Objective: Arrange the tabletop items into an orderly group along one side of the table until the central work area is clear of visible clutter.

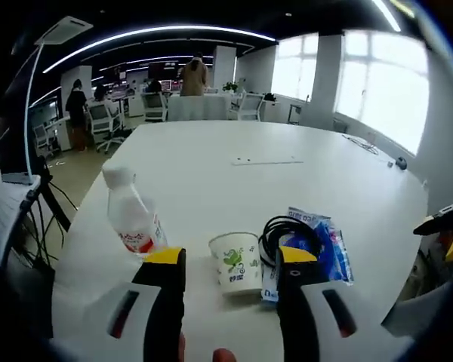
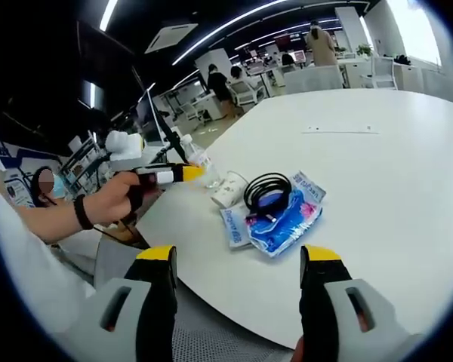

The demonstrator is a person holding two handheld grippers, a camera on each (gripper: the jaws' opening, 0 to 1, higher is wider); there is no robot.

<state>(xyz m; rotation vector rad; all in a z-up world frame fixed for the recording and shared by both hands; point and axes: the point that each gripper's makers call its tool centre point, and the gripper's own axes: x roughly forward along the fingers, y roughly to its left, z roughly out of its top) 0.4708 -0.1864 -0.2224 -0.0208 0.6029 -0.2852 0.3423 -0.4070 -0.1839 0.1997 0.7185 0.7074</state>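
Observation:
Low in the left gripper view my left gripper (image 1: 230, 258) stands wide open, its yellow-tipped jaws on either side of a white paper cup (image 1: 237, 261) with a green print. Left of the cup stands a plastic bottle (image 1: 131, 216) with a white cap and red label. On the cup's right a black cable coil (image 1: 288, 229) lies on blue packets (image 1: 329, 246). My right gripper (image 2: 240, 256) is open above the table's near edge, holding nothing. Beyond it lie the coil (image 2: 267, 191), the packets (image 2: 285, 217), the cup (image 2: 228, 190) and the bottle (image 2: 199, 160), with a hand holding the left gripper (image 2: 193, 173).
The white table (image 1: 287, 188) stretches wide and bare beyond the items, with a thin flat strip (image 1: 266, 161) at its middle and a cord (image 1: 360, 143) at its far right. Office chairs (image 1: 106, 121), desks and standing people are behind it. A lamp stand (image 1: 30, 113) rises on the left.

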